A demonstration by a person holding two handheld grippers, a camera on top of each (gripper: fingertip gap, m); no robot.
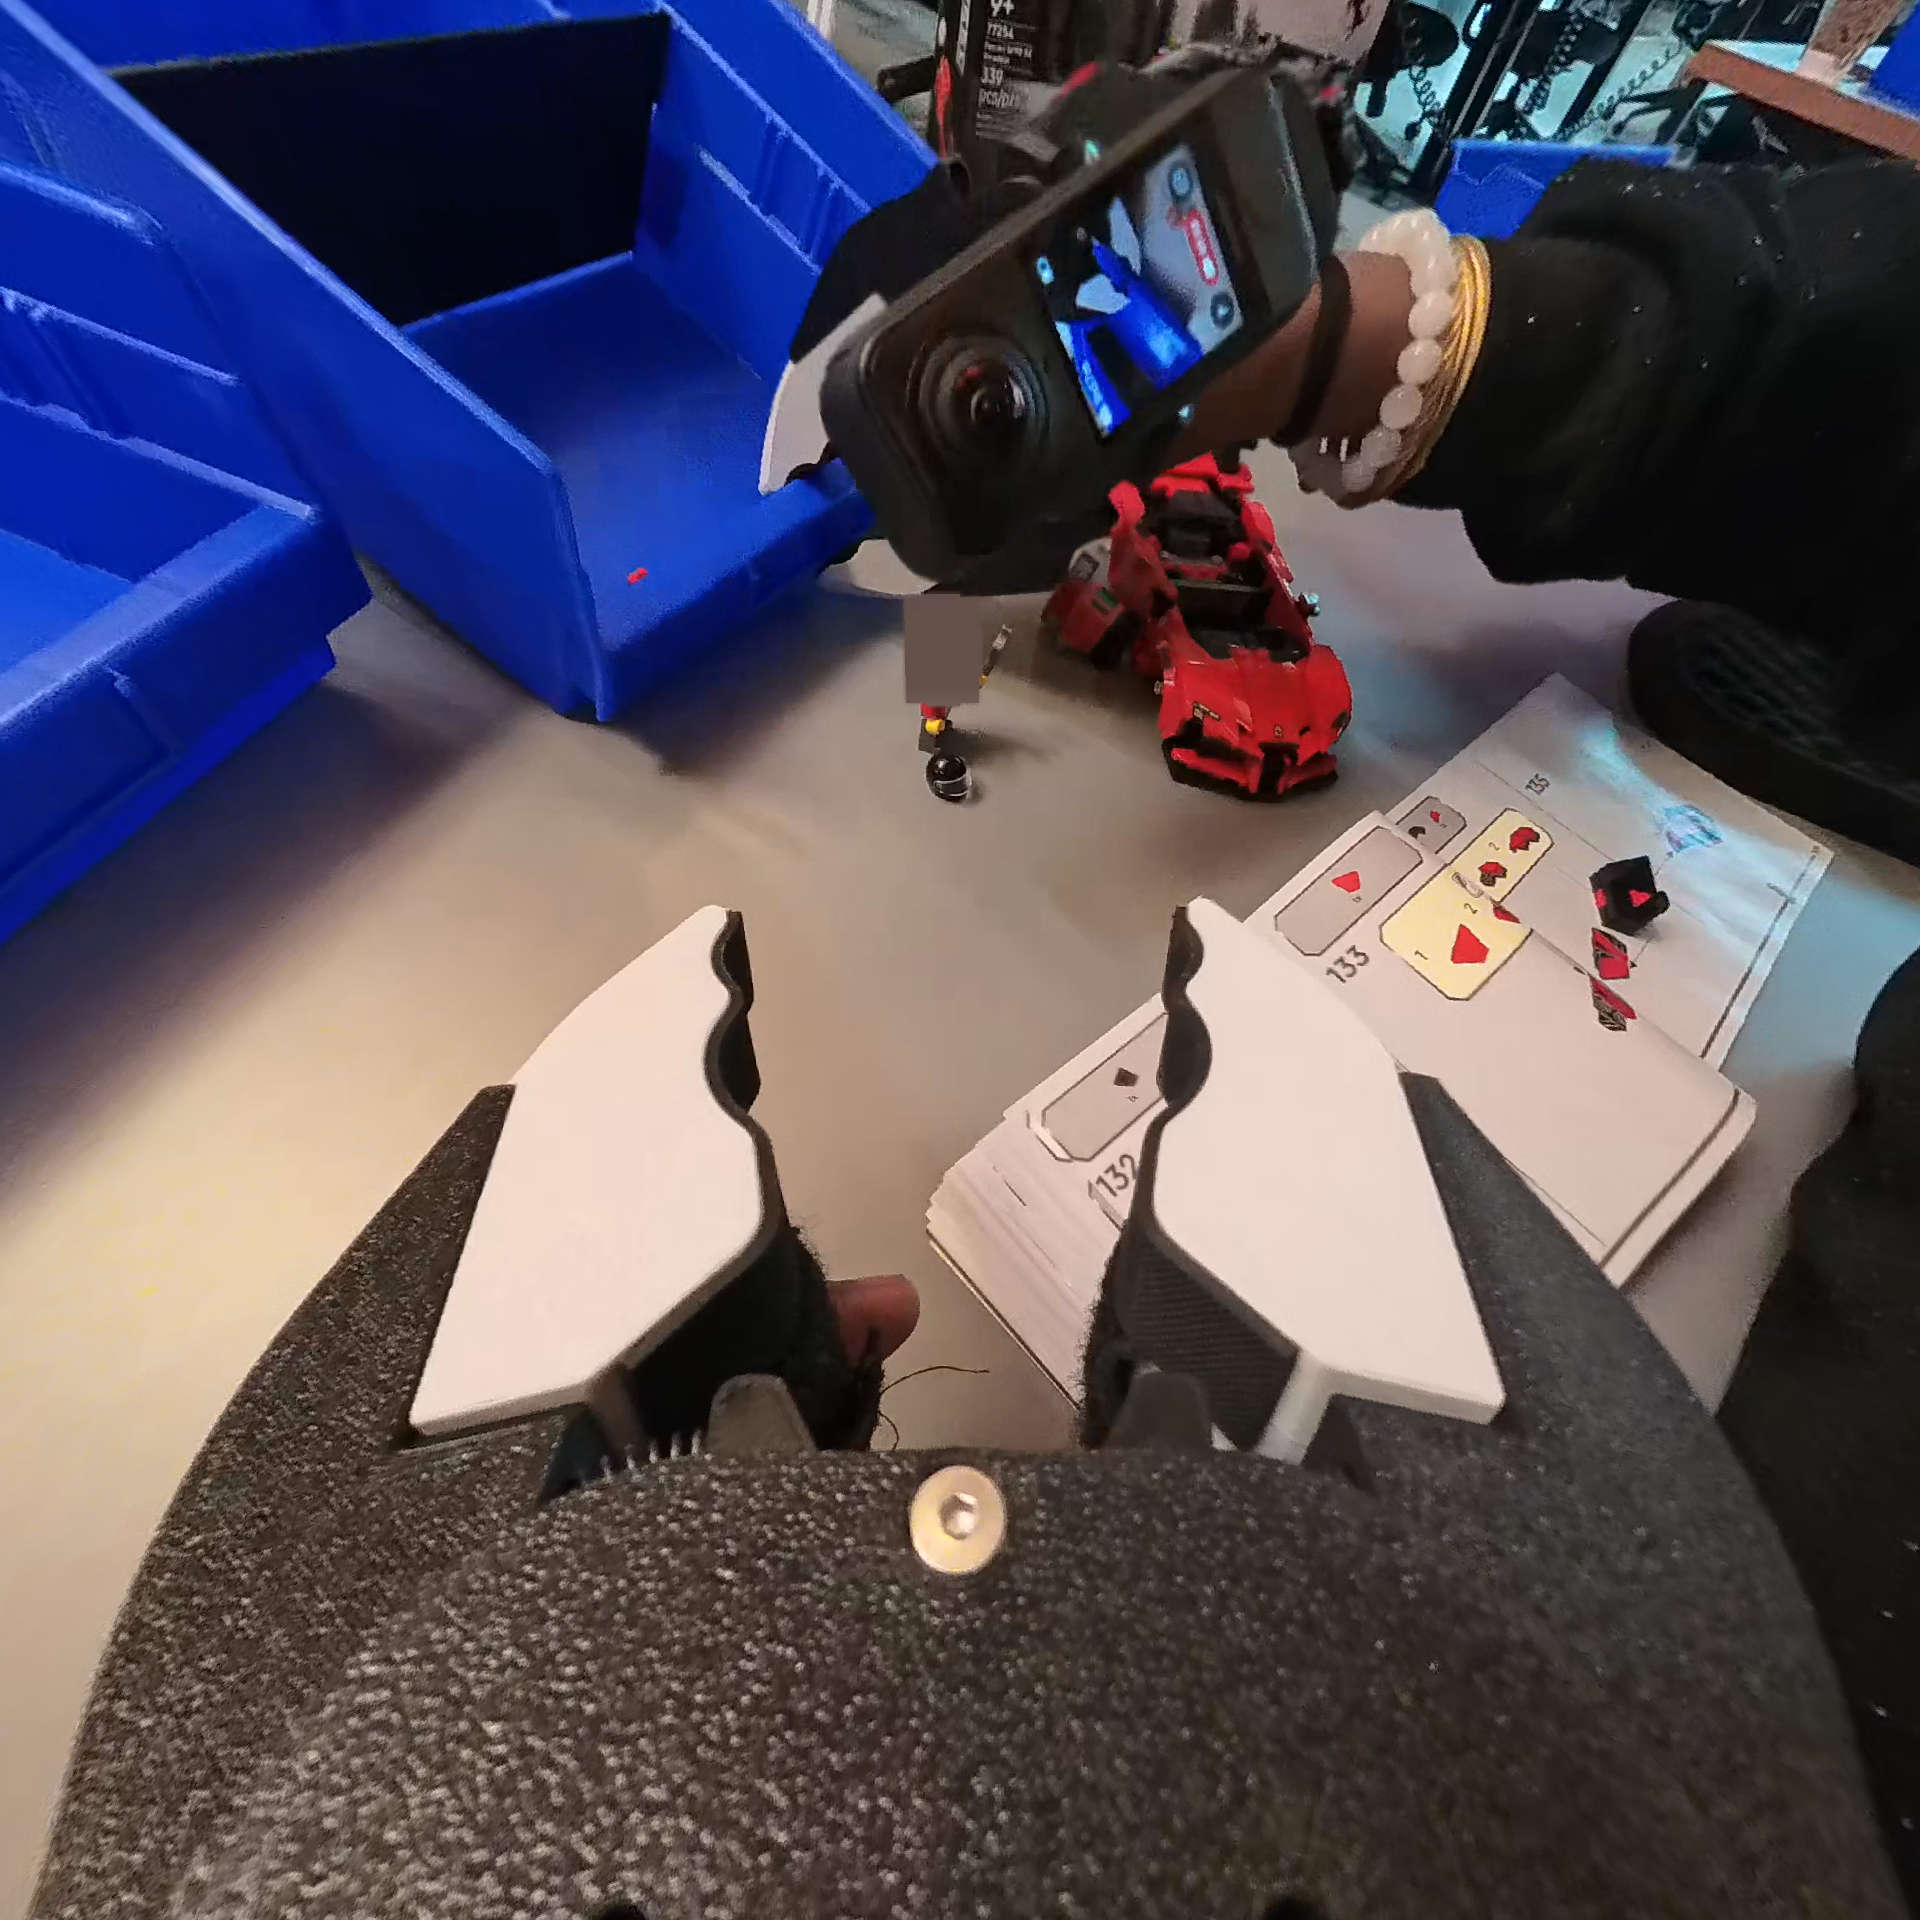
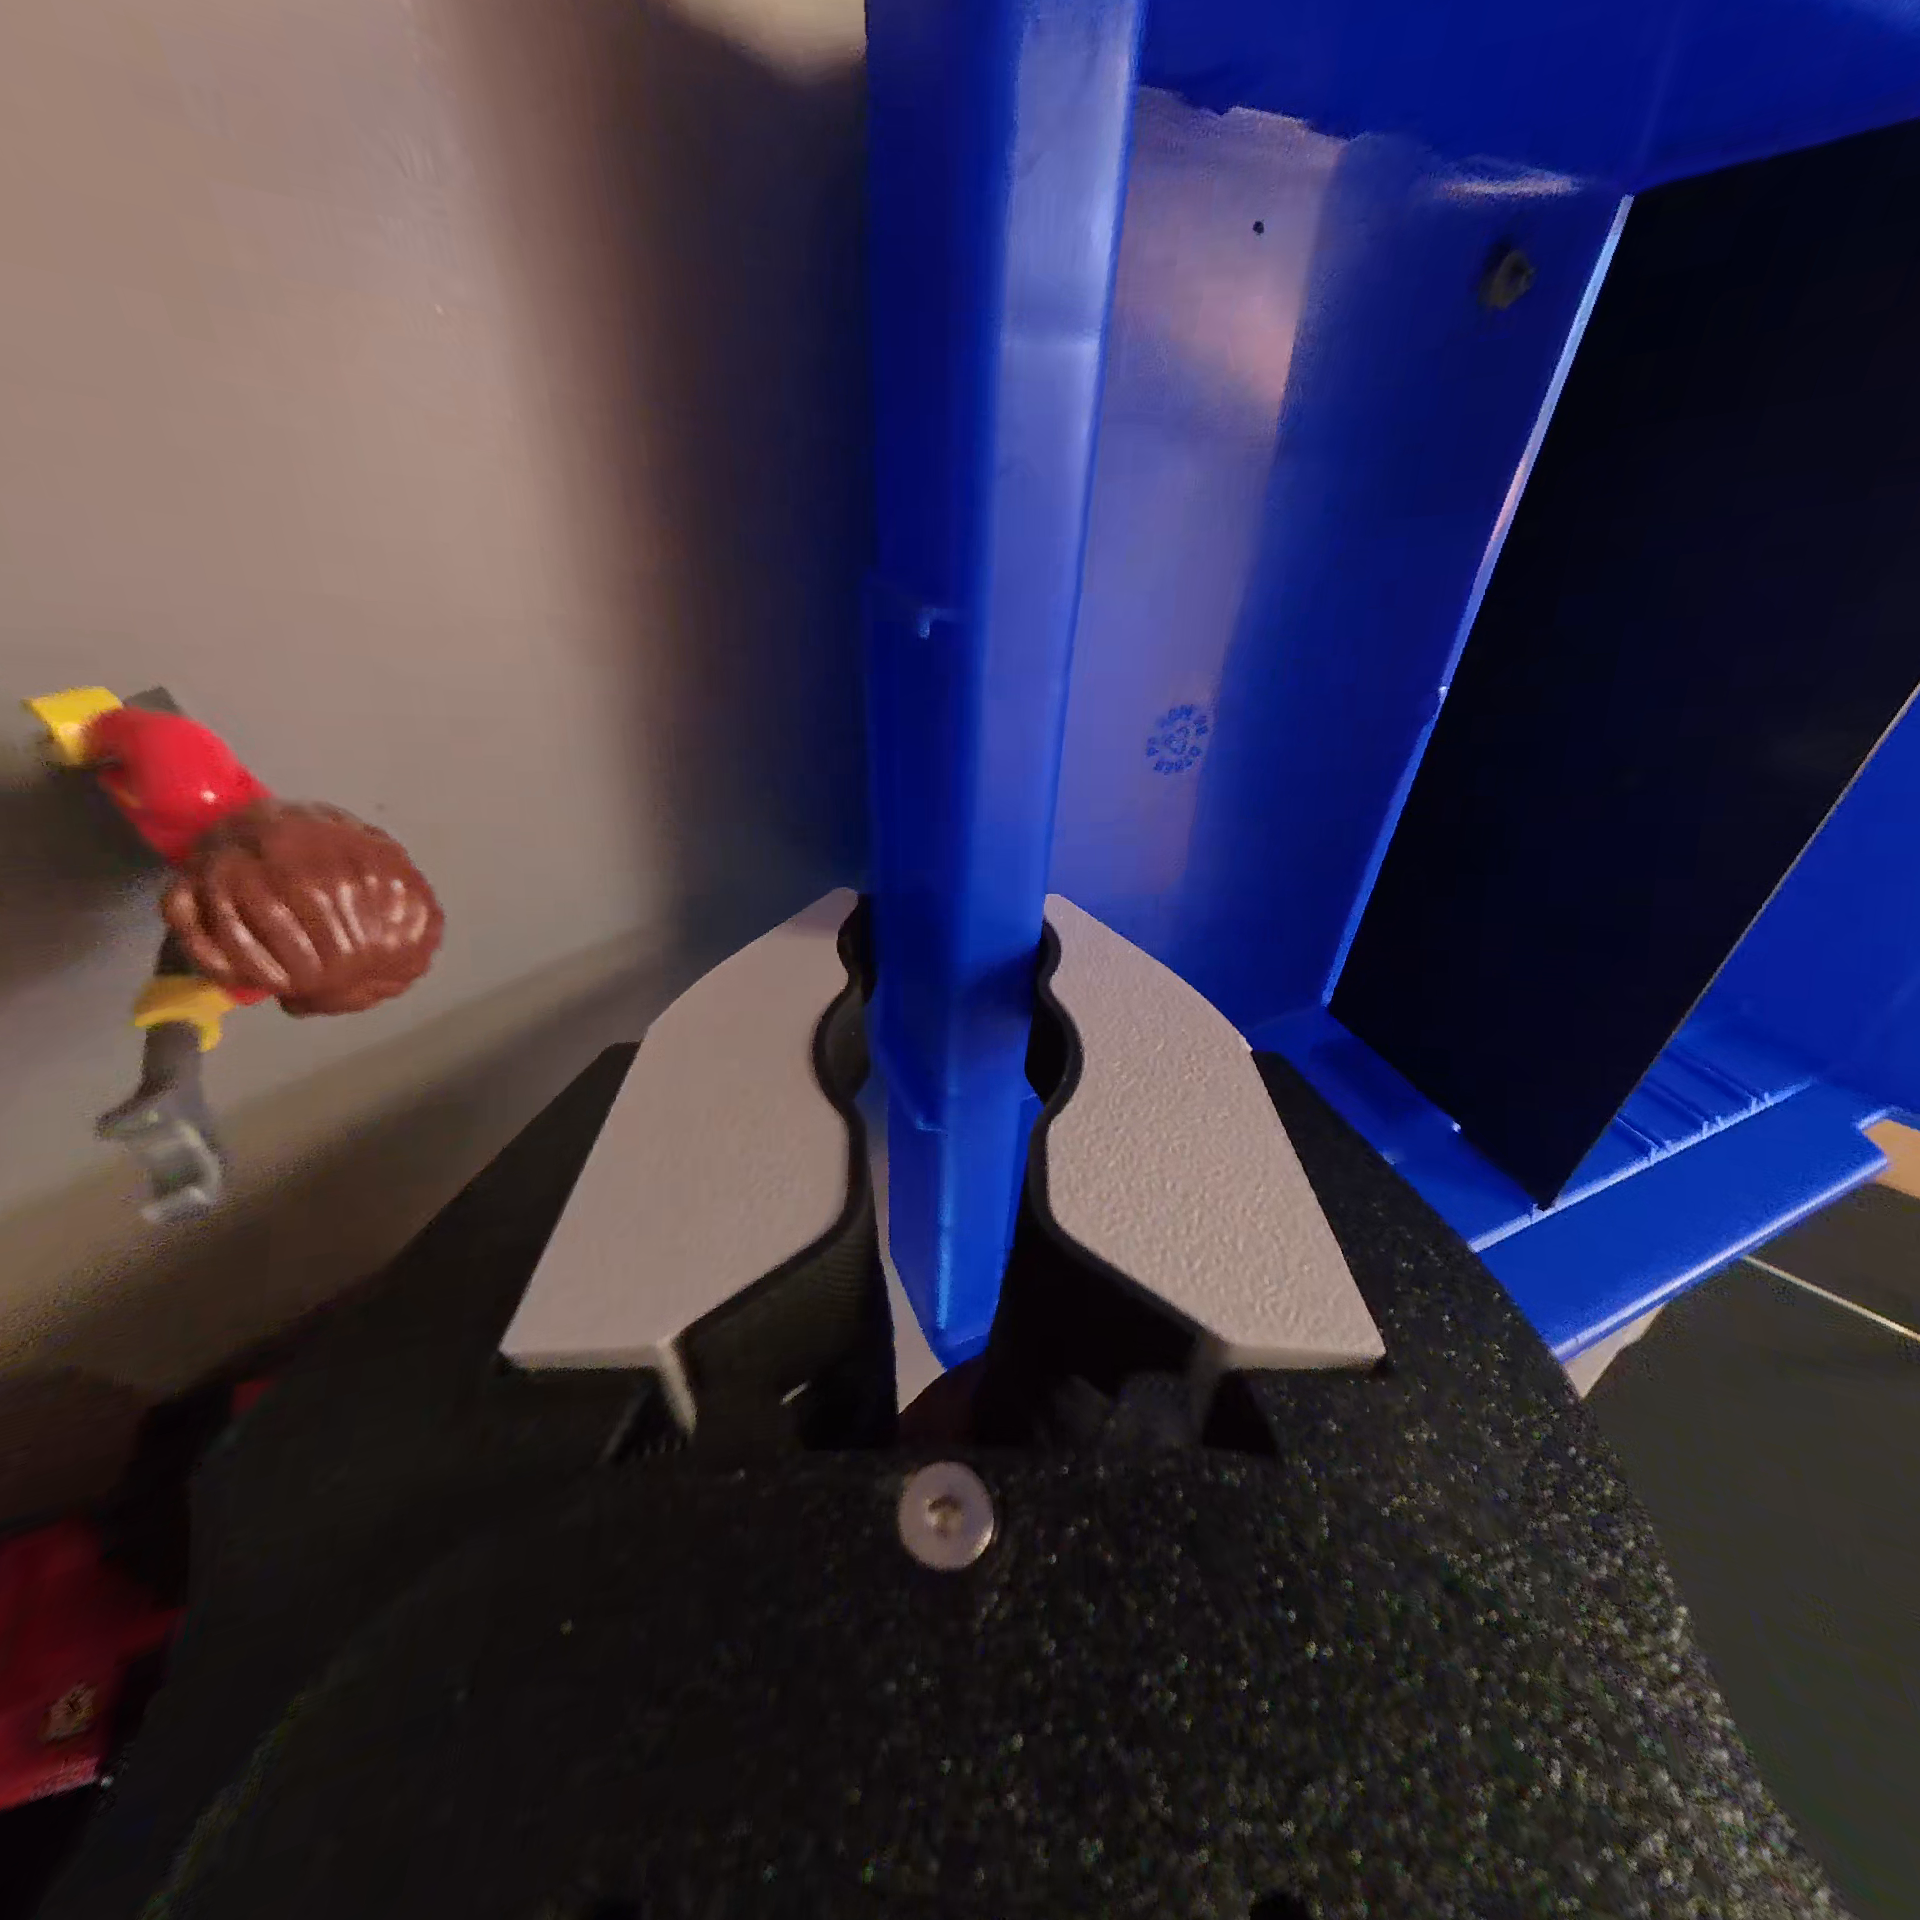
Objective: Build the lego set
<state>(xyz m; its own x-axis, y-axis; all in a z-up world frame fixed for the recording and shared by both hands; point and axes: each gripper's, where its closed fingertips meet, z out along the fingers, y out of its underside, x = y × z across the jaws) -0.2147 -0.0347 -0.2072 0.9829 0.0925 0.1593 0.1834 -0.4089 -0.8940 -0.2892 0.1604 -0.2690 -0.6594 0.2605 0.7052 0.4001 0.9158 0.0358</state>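
— Grey tabletop (image 1: 623,852) runs under everything, with office clutter blurred far behind. Where's the car?

— Red lego car (image 1: 1236,665) sits on the table beyond the left gripper (image 1: 961,966), up and to its right, well apart from it. Its long axis runs away from the camera, with the low nose toward the left gripper and the instruction booklet (image 1: 1507,1018).

— And that gripper?

— Fingers spread wide, nothing between them, hovering over the table beside the booklet. A few small red and black pieces (image 1: 1626,894) lie on the open page.

— The other one?

— Right gripper (image 2: 951,997) is pinched on the wall of the blue bin (image 2: 977,623). The car lies just behind it, and a minifigure (image 2: 260,894) lies just beside it on the table.

— Anything in the bins?

— The gripped bin shows a black divider (image 1: 416,177) and one tiny red piece (image 1: 637,575). A second blue bin (image 1: 135,582) sits to its left; I can't tell its contents.
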